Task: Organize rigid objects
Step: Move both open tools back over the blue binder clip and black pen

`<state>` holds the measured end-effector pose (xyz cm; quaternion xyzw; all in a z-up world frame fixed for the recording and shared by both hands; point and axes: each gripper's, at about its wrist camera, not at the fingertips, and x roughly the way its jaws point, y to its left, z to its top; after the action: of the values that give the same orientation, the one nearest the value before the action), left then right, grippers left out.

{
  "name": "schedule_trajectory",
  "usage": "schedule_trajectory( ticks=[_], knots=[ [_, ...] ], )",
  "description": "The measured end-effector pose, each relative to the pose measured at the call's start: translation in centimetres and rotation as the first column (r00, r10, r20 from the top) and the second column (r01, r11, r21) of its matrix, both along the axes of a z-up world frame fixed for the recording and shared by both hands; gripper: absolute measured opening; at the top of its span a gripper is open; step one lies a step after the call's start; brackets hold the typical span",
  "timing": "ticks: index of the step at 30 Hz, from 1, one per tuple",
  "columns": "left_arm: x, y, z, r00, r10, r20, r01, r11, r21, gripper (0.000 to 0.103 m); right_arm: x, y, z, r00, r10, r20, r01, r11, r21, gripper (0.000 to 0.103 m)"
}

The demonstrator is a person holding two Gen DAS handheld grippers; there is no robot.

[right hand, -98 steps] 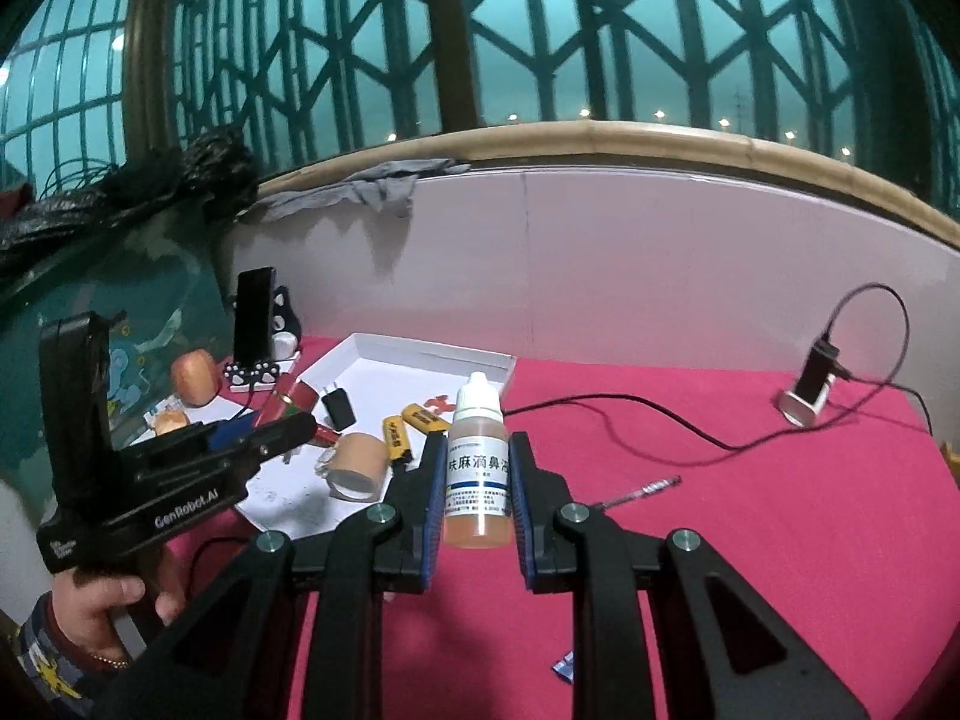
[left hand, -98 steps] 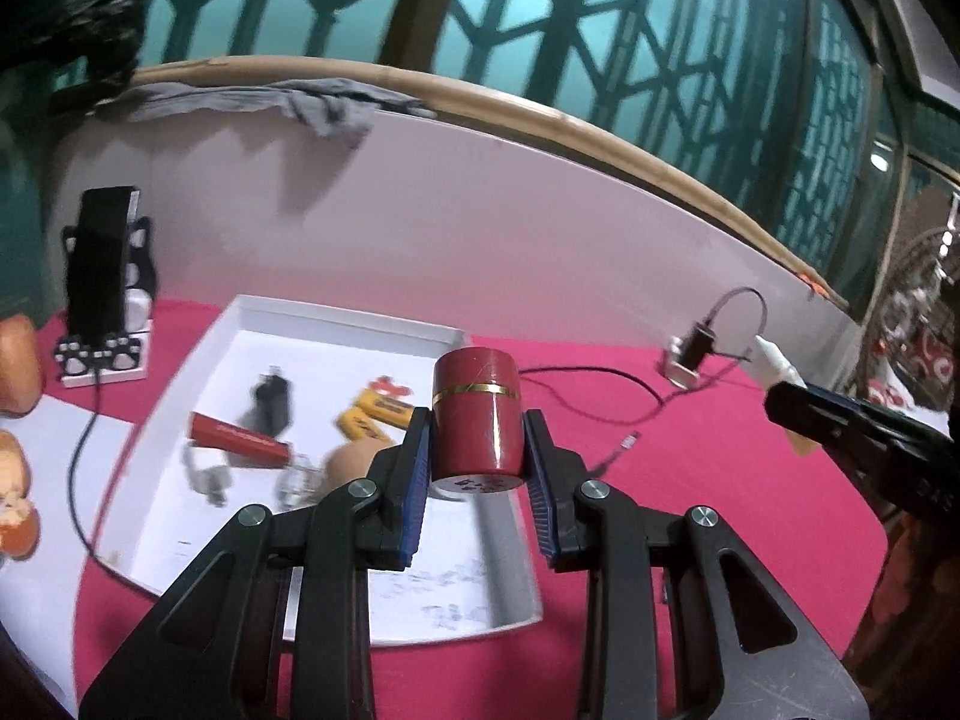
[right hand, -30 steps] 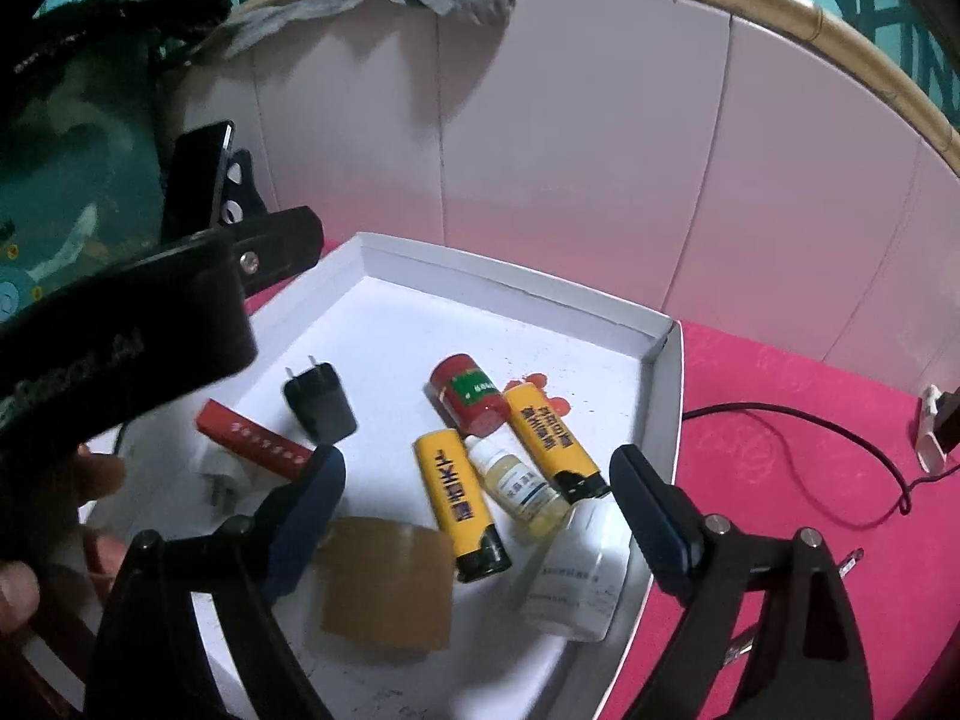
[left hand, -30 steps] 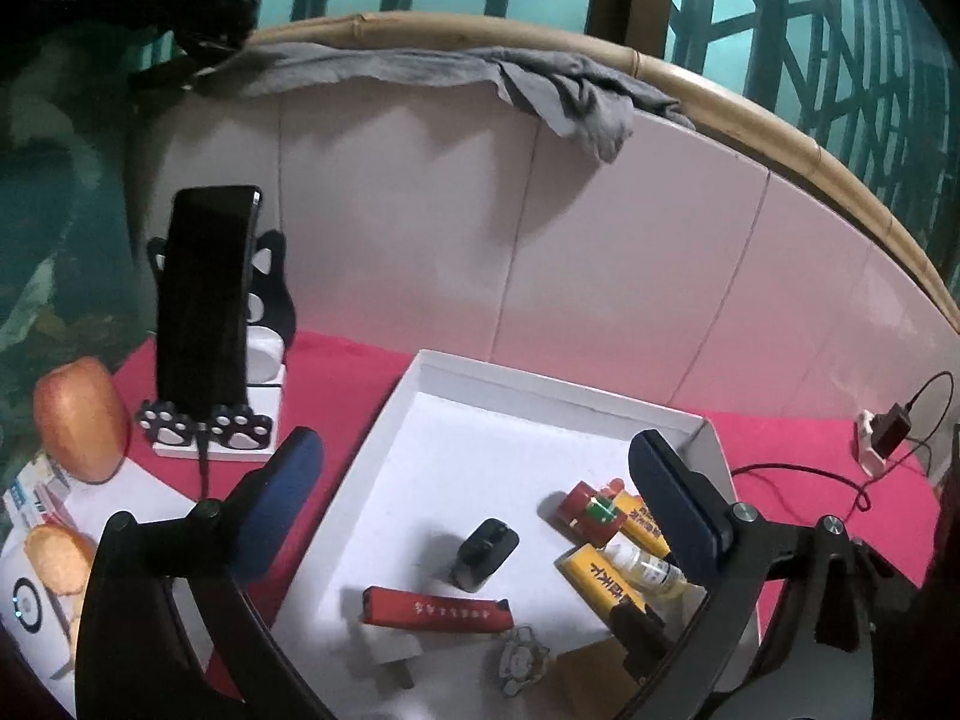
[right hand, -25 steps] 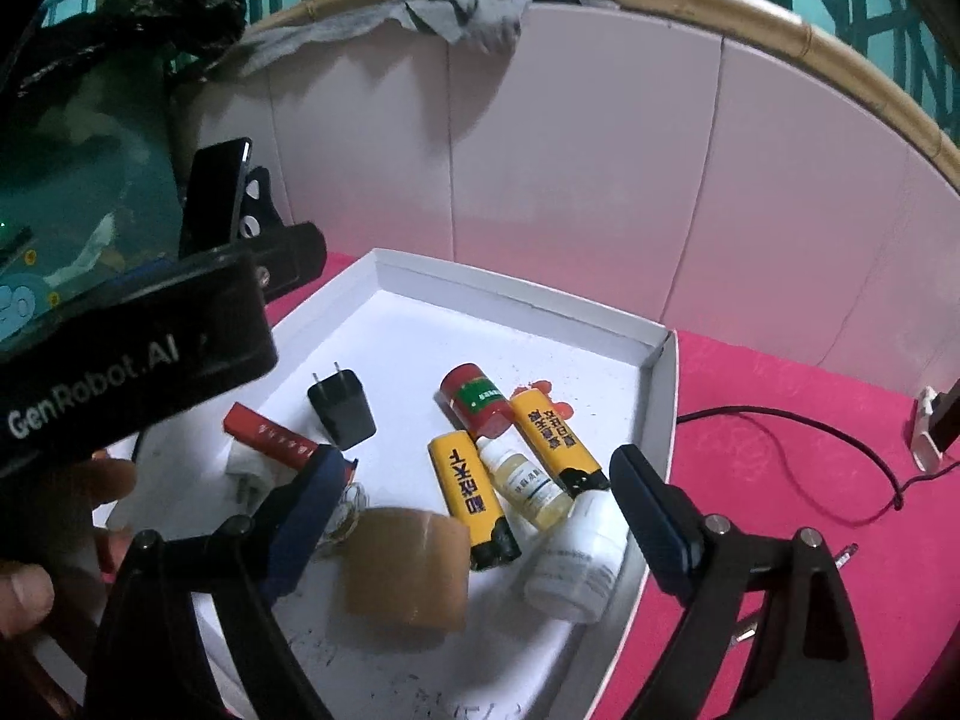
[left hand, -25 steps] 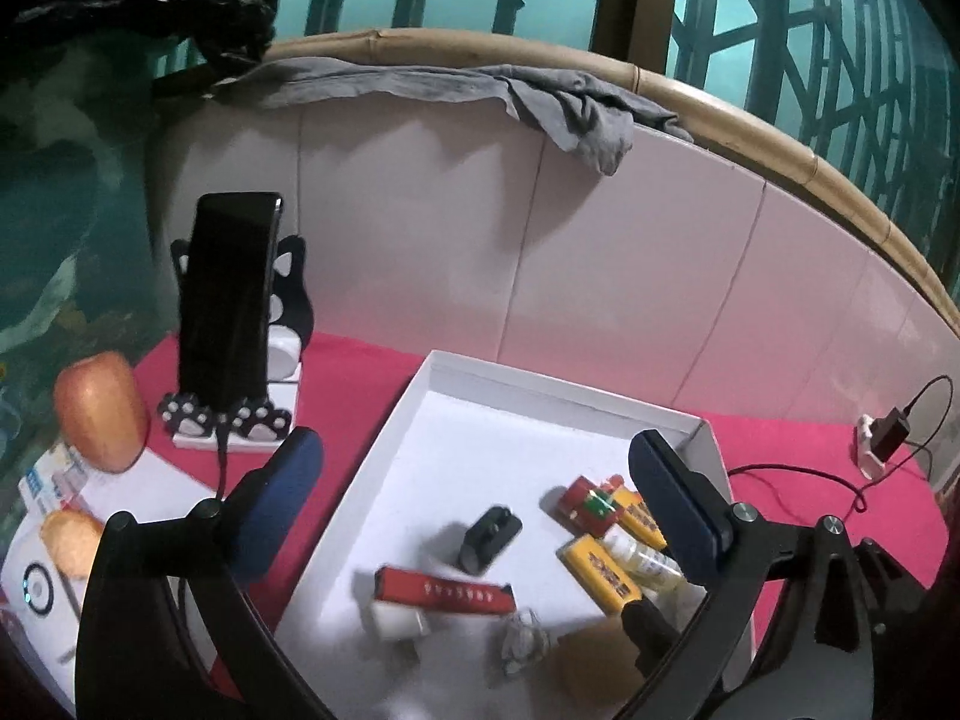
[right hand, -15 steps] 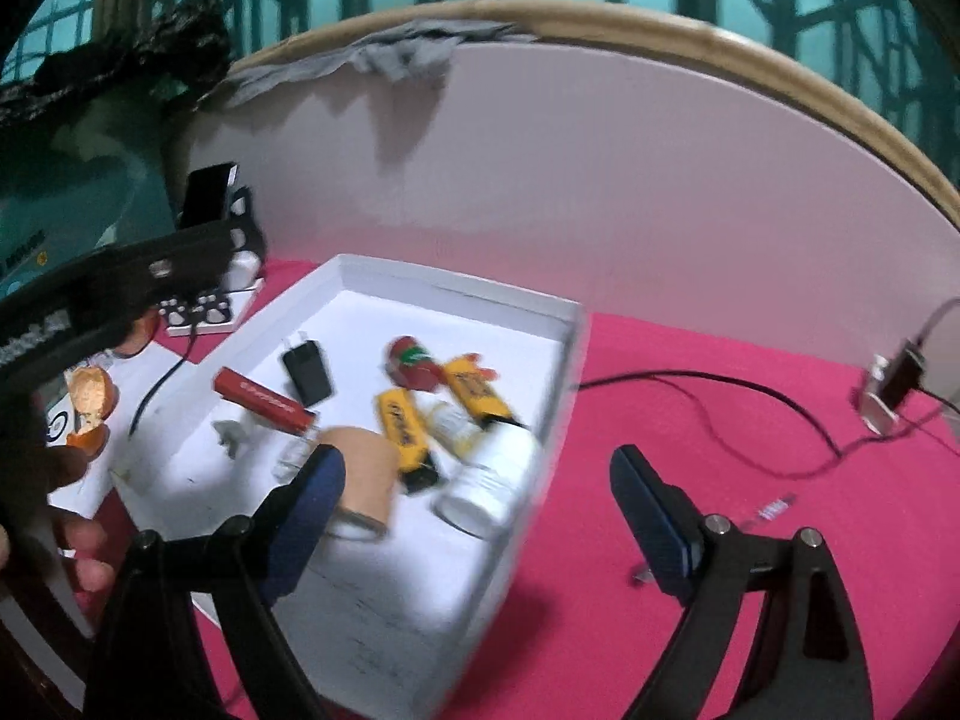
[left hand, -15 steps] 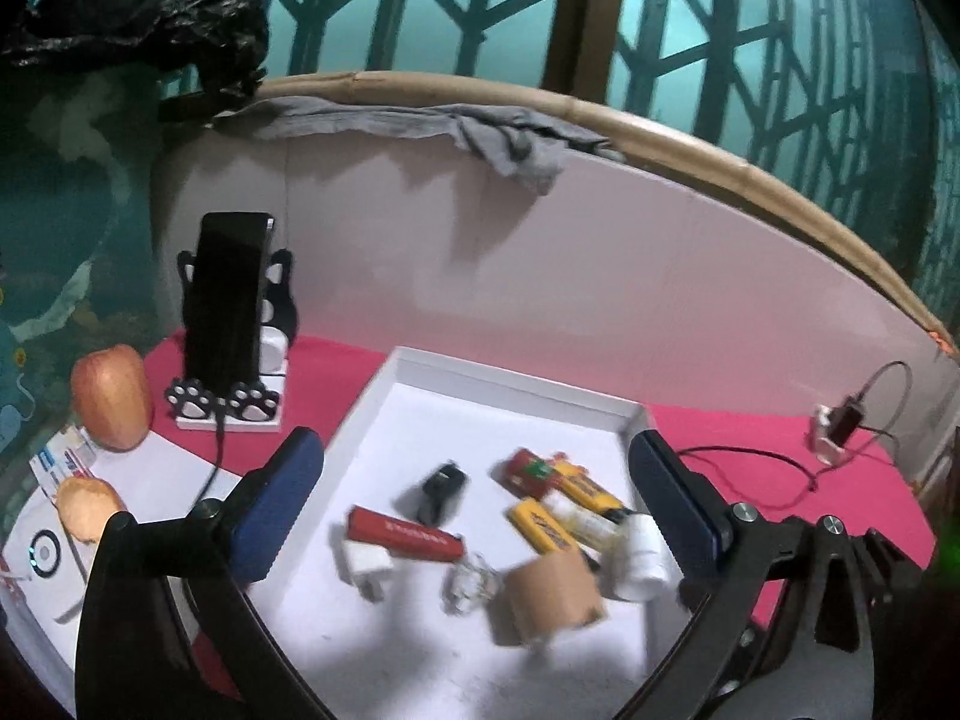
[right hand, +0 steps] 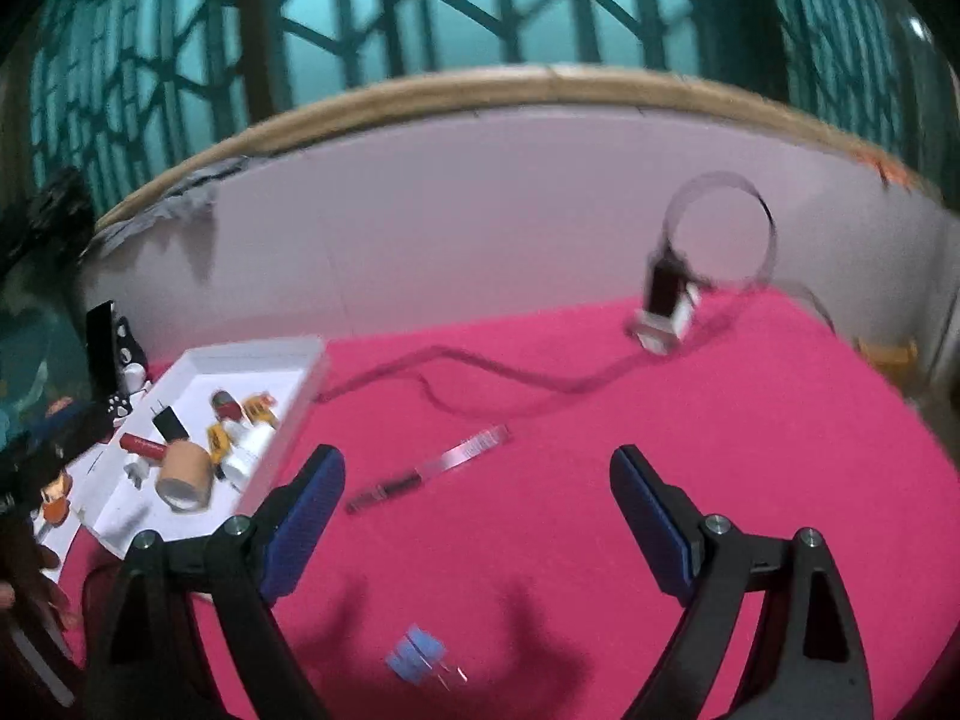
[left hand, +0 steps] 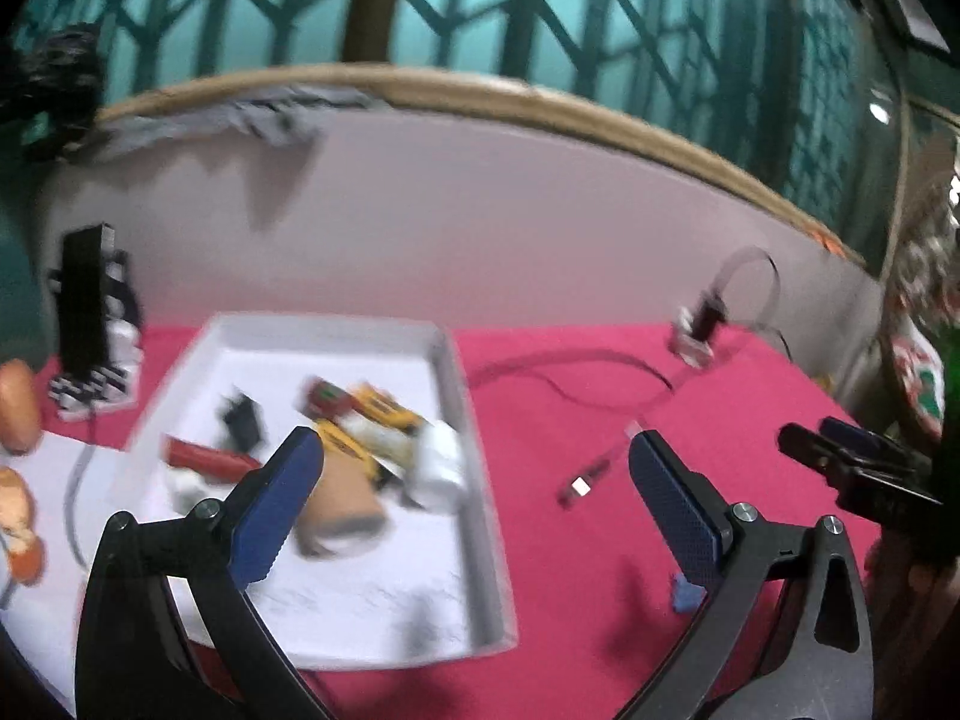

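A white tray [left hand: 474,468] on the red cloth holds several small objects: yellow tubes, a red-capped bottle, a white dropper bottle [left hand: 441,468], a brown tape roll [left hand: 342,507], a black plug and a red stick. It also shows in the right wrist view [right hand: 282,414]. A clear pen [right hand: 429,468] and a small blue plug [right hand: 417,657] lie loose on the cloth; the pen also shows in the left wrist view [left hand: 591,480]. My left gripper [left hand: 474,504] is open and empty above the tray's right edge. My right gripper [right hand: 477,516] is open and empty over the cloth.
A black cable [right hand: 480,372] runs across the cloth to a charger [right hand: 663,306] by the white back wall. A phone on a stand [left hand: 90,324] and an apple [left hand: 18,414] sit left of the tray.
Both grippers have let go of their bottles into the tray, pulled back and swung right. The views now show more of the red cloth.
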<state>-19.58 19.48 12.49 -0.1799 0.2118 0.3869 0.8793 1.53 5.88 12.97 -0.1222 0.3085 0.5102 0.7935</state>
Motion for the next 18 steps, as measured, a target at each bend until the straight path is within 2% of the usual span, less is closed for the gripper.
schedule_trajectory(
  ticks=[3,6,9,12,15,18],
  knots=[
    [2.5,-1.4,-2.4,0.995,-0.091,-0.051,0.088,0.995,-0.050,0.103,0.0,-1.1,-2.1,1.000,-0.005,0.018,0.006,0.998,-0.057,0.090],
    [5.2,-2.9,-4.8,0.972,-0.206,-0.111,0.195,0.976,-0.098,0.103,1.8,-2.7,-3.7,0.998,-0.058,-0.032,0.056,0.996,-0.072,0.090],
    [8.1,-4.9,-6.7,0.934,-0.321,-0.156,0.305,0.945,-0.122,0.103,3.7,-4.2,-4.1,0.988,-0.114,-0.100,0.109,0.993,-0.050,0.090],
    [10.9,-6.7,-8.3,0.882,-0.415,-0.222,0.399,0.910,-0.113,0.103,5.2,-5.5,-3.9,0.978,-0.142,-0.151,0.140,0.990,-0.021,0.090],
    [12.9,-7.2,-9.5,0.847,-0.450,-0.282,0.434,0.893,-0.120,0.102,5.6,-6.2,-4.0,0.978,-0.141,-0.157,0.142,0.990,-0.006,0.090],
    [14.0,-6.5,-10.0,0.839,-0.455,-0.298,0.432,0.890,-0.144,0.098,6.0,-6.6,-4.4,0.977,-0.131,-0.170,0.133,0.991,0.001,0.090]
  ],
)
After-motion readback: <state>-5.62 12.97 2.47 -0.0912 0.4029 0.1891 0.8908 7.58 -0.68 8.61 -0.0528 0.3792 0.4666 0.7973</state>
